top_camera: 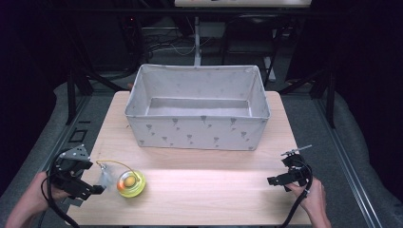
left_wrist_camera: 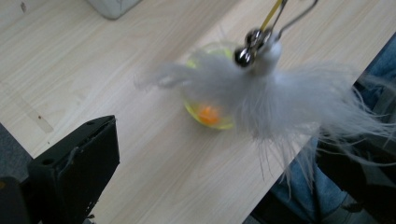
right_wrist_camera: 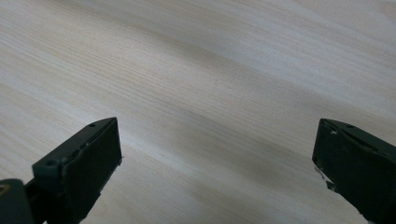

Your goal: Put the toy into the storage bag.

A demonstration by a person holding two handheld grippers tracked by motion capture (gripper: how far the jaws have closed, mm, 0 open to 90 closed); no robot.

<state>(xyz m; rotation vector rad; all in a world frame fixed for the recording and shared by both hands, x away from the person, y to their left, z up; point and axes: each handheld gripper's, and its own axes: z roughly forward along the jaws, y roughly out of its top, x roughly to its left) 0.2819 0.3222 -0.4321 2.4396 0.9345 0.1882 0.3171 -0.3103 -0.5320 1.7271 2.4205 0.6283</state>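
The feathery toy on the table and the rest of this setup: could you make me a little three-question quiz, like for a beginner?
1. True or false: the fabric bin holds the yellow ball.
2. Which gripper is nearer the white feathers: A) left gripper B) right gripper?
3. Fill in: the right gripper's jaws stand ___ over bare table.

Key: 1 false; 2 A; 3 open.

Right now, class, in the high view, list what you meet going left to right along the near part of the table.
Left tool → white feather tuft → yellow ball toy → bare wooden table → right tool.
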